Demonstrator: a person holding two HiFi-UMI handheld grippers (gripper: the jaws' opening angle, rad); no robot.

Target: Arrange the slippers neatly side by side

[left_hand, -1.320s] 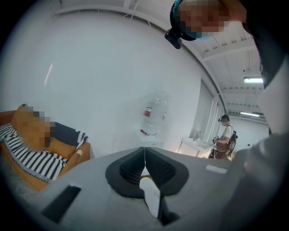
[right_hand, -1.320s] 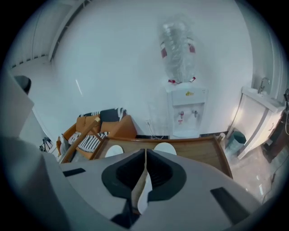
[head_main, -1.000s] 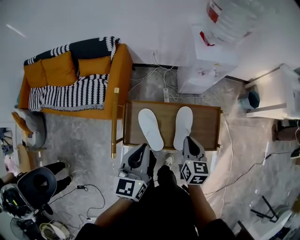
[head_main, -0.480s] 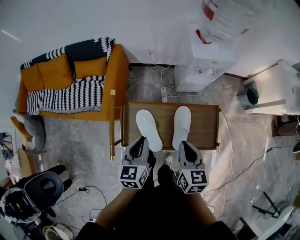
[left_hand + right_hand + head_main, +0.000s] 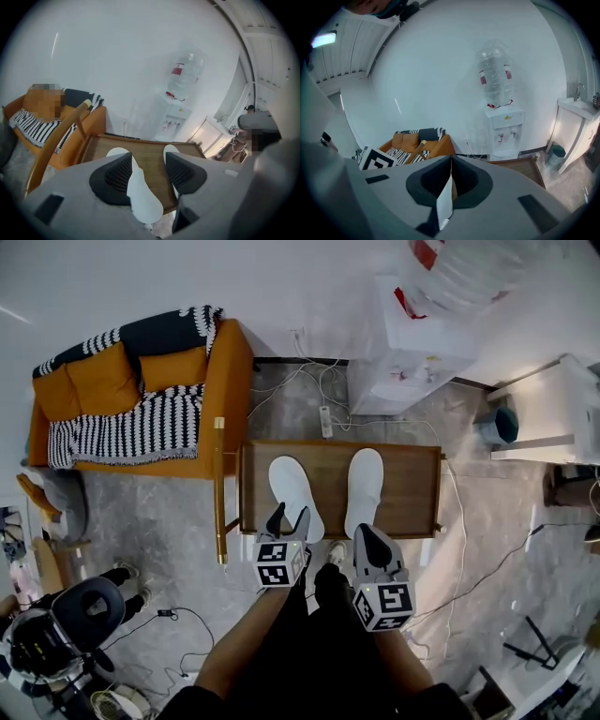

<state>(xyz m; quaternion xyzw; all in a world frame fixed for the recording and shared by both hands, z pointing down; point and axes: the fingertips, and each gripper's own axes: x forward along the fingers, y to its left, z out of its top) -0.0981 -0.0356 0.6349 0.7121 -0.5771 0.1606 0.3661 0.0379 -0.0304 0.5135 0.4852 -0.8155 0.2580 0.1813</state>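
A: Gripping anything, the left gripper [image 5: 289, 514]?

B: No. Its jaws have just been opening and now stand wide. The heel of the left slipper [image 5: 296, 491] lies between them, and the pads are not pressing on it.

A: And the right gripper [image 5: 366, 532]?

B: Closed on the thin white heel edge of the right slipper [image 5: 365, 486].

A: Where do the slippers lie?

B: Both on the wooden table [image 5: 412, 488] at frame centre, apart. The left one angles toward upper left; the right one runs nearly straight up the frame.
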